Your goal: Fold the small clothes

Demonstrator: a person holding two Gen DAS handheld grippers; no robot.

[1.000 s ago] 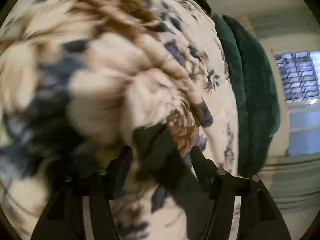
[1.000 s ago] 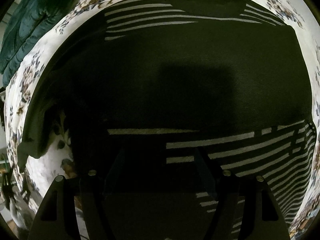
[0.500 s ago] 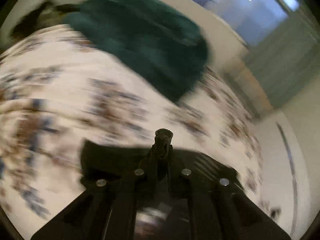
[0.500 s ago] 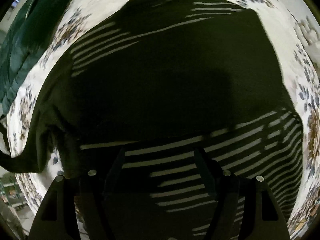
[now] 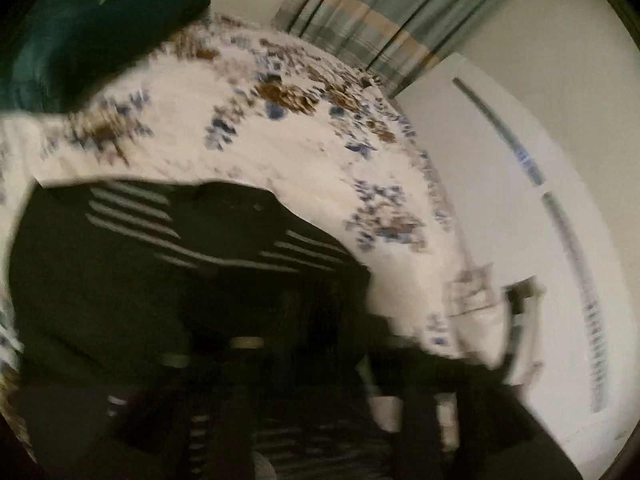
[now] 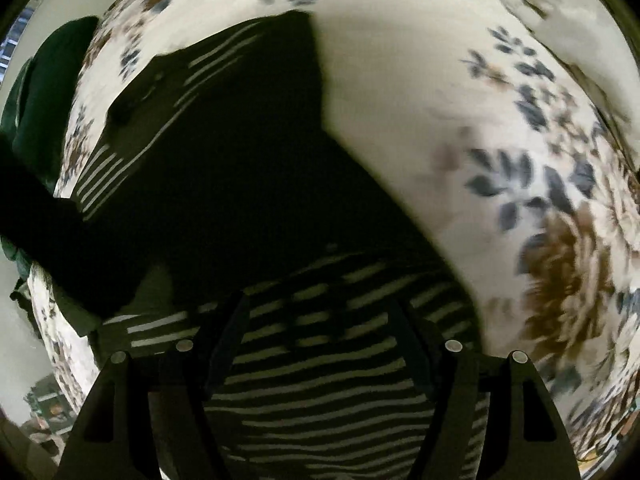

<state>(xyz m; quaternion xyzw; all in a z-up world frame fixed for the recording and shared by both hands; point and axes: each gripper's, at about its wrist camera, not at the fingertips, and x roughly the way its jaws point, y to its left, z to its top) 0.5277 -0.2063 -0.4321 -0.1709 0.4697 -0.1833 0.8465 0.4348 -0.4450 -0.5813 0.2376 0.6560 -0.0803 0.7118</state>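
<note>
I count one dark striped shirt (image 6: 224, 168) spread flat on one floral bedsheet (image 6: 440, 92), with one green pillow (image 5: 92, 28) at the far edge. My right gripper (image 6: 320, 340) hovers over the striped hem, jaws apart, gripping nothing. My left gripper (image 5: 320, 320) is blurred; its jaws are opening.

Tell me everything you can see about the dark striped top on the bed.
The striped top is dark, nearly black soft fabric with thin pale stripes across the shoulder area and one folded-over section, plain dark in the middle. Its round neckline shows in the left view. It lies flat, partly folded, on the floral bedspread. The right claw hangs open over the striped part; whether it touches the cloth is unclear.
</note>
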